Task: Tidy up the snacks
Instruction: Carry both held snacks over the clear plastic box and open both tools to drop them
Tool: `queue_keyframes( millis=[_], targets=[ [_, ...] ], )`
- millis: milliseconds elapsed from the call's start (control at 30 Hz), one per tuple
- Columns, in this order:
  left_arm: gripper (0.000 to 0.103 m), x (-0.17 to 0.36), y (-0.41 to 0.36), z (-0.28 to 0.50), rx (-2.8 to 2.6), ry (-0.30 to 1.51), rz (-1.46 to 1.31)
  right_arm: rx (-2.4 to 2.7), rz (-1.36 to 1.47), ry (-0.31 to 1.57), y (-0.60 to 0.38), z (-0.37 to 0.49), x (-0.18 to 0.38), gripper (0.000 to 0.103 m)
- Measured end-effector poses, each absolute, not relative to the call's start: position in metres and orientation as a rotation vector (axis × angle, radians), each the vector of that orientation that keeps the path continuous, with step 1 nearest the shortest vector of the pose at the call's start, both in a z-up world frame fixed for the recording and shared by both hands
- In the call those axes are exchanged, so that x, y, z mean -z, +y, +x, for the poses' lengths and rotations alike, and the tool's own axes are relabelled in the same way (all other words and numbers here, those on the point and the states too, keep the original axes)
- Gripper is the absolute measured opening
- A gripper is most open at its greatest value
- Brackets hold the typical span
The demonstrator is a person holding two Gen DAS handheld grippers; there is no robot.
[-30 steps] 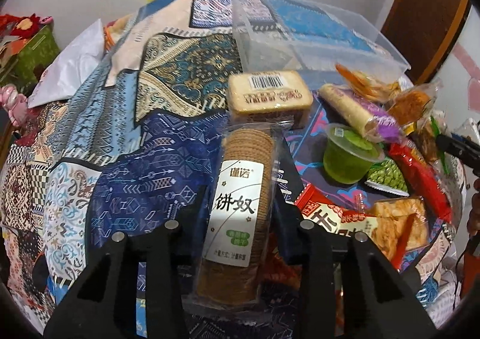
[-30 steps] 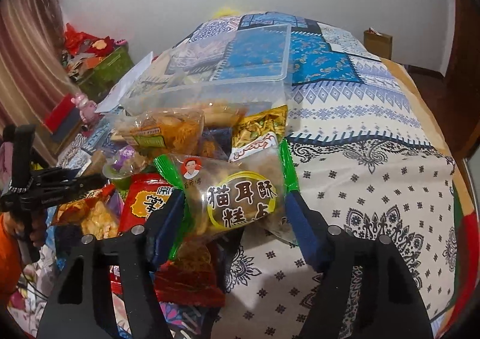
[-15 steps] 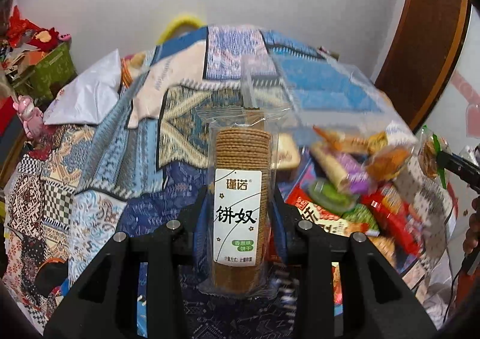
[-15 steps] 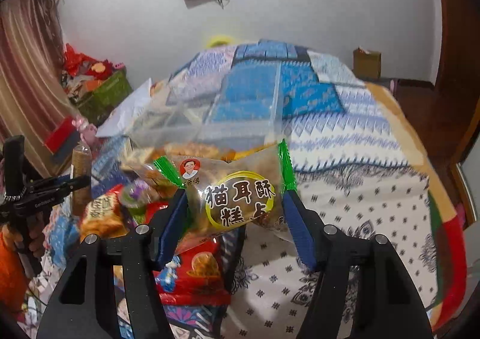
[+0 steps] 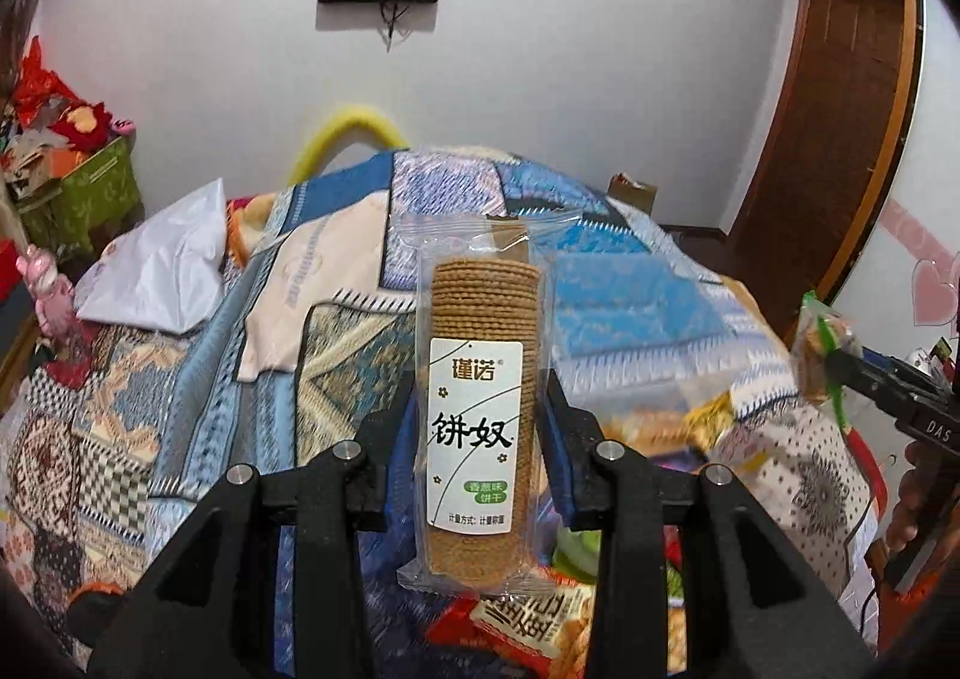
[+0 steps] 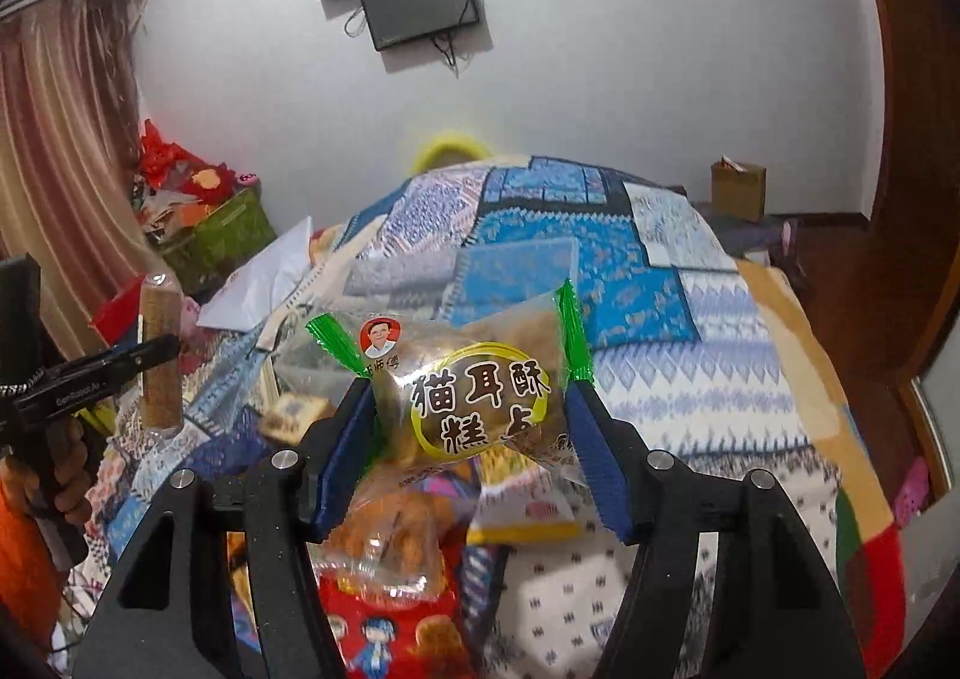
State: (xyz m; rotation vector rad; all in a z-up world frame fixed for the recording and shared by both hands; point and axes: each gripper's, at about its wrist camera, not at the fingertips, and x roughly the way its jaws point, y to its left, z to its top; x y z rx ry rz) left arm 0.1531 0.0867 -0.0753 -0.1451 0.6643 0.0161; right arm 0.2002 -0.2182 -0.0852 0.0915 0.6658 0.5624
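1. Left gripper [image 5: 480, 457], black two-finger tool with blue pads: its fingers pinch a clear-wrapped cylindrical stack of brown round biscuits with a white label [image 5: 478, 409], gripped at the label's height. The stack stands upright and clear of the bed.
2. Right gripper [image 6: 468, 427], same build: its fingers pinch a clear pastry packet with green crimped ends and a yellow-ringed label [image 6: 465, 385] by its two sides, long axis level and off the bed.
3. Below both grippers, at the near edge of the bed: the remaining loose snacks, among them a red printed bag [image 6: 384, 637] and a clear bag of orange-brown fried pieces [image 6: 393, 529], lying in a heap, some overlapping.
4. Beyond the heap, toward the middle of the bed: a clear rectangular plastic bin [image 6: 516, 265], open-topped, resting on the blue patchwork bedspread [image 5: 180, 379]. Its contents cannot be told through the blur.
5. Far: white wall with a dark wall-mounted screen [image 6: 414, 0].
6. Step in hand, as judged: both picked snacks are in carry, lifted above the heap. The bin is the likely destination.
7. Next move, as judged: carry each snack forward over the bin's near wall, lower it inside, then spread the fingers. The tall stack may need laying flat to fit.
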Motion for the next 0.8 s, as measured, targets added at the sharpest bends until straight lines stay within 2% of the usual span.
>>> queue_keyframes(
  millis=[333, 800],
  targets=[
    [0.037, 0.074, 0.069, 0.216, 0.026, 0.666, -0.168, -0.578, 0.080, 0.646, -0.201, 0.237, 0.077, 0.061],
    [0.037, 0.117, 0.056, 0.291, 0.012, 0.746, -0.131, -0.590, 0.018, 0.745, -0.164, 0.291, 0.107, 0.061]
  ],
)
